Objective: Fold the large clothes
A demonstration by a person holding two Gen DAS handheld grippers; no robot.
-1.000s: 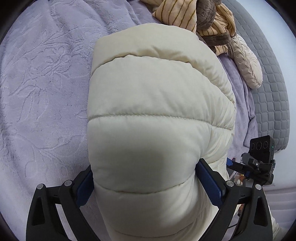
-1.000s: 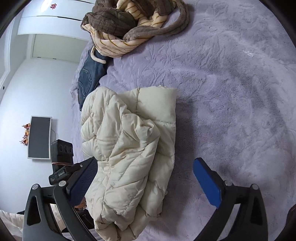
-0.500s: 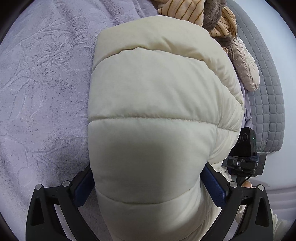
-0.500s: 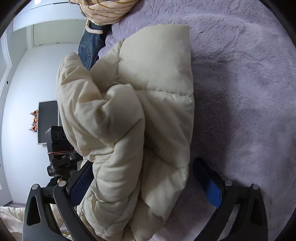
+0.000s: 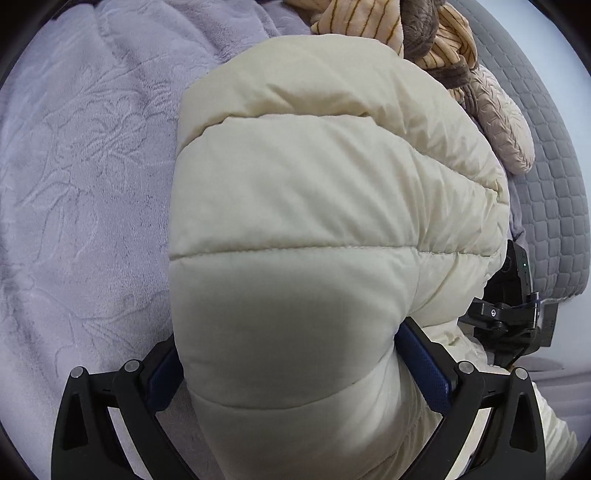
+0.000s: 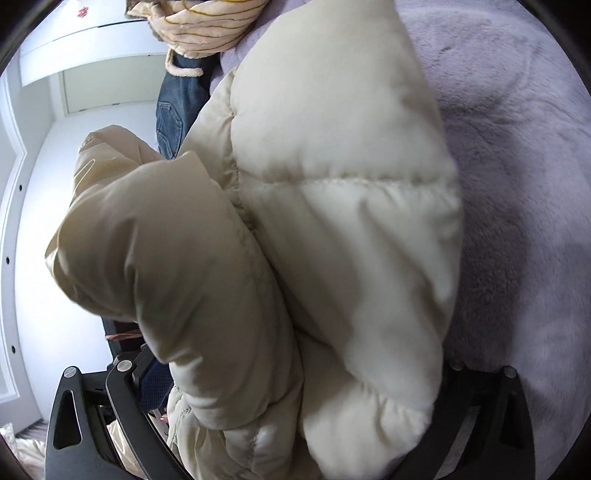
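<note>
A cream quilted puffer jacket [image 5: 332,221] lies folded in a thick bundle on a lilac embossed blanket [image 5: 81,184]. My left gripper [image 5: 295,369] has its blue-padded fingers spread wide around the near end of the bundle, which bulges between them. In the right wrist view the same jacket [image 6: 332,240] fills the frame. My right gripper [image 6: 295,387] straddles the bundle's other end; its fingertips are mostly hidden by fabric. The right gripper's body shows at the right of the left view [image 5: 517,314].
A striped tan and brown garment [image 5: 388,29] and a beige quilted piece [image 5: 506,133] lie beyond the jacket. Blue jeans [image 6: 173,110] lie at the bed edge. A grey quilted mattress side [image 5: 546,184] marks the bed's right edge. White wall and wardrobe [image 6: 74,55] stand behind.
My right gripper has moved forward from open blanket onto the jacket, which now sits between its fingers. My left gripper has stayed around the bundle, shifting slightly.
</note>
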